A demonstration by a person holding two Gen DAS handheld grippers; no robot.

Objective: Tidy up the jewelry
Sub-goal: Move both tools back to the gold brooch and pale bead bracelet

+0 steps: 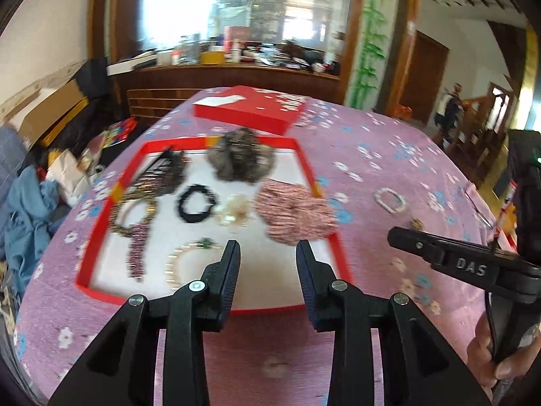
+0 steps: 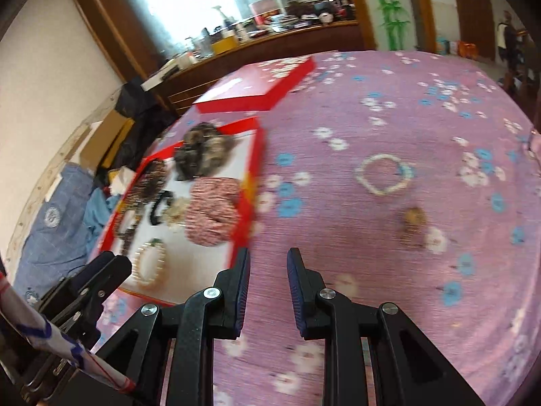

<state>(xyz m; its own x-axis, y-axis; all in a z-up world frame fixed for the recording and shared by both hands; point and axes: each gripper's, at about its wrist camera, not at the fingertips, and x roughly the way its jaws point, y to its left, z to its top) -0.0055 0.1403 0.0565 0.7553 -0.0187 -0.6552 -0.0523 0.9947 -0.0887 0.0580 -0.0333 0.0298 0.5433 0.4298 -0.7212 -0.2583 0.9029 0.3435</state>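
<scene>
A red tray (image 1: 101, 233) with a white floor holds several pieces: a pearl bracelet (image 1: 189, 260), a black scrunchie (image 1: 196, 203), a cream flower piece (image 1: 235, 215), a pink patterned scrunchie (image 1: 294, 213) and a grey furry scrunchie (image 1: 240, 159). My left gripper (image 1: 267, 253) is open and empty over the tray's near edge. A white bead bracelet (image 2: 383, 174) and a small brown ornament (image 2: 414, 220) lie on the pink cloth right of the tray (image 2: 252, 182). My right gripper (image 2: 268, 264) is open and empty above the cloth, short of them.
The red lid (image 1: 250, 108) lies behind the tray on the pink flowered tablecloth (image 1: 389, 155). A wooden sideboard (image 1: 230, 77) with clutter stands beyond. Boxes and blue cloth (image 1: 30, 209) lie on the floor at left. The right gripper (image 1: 402, 237) shows in the left view.
</scene>
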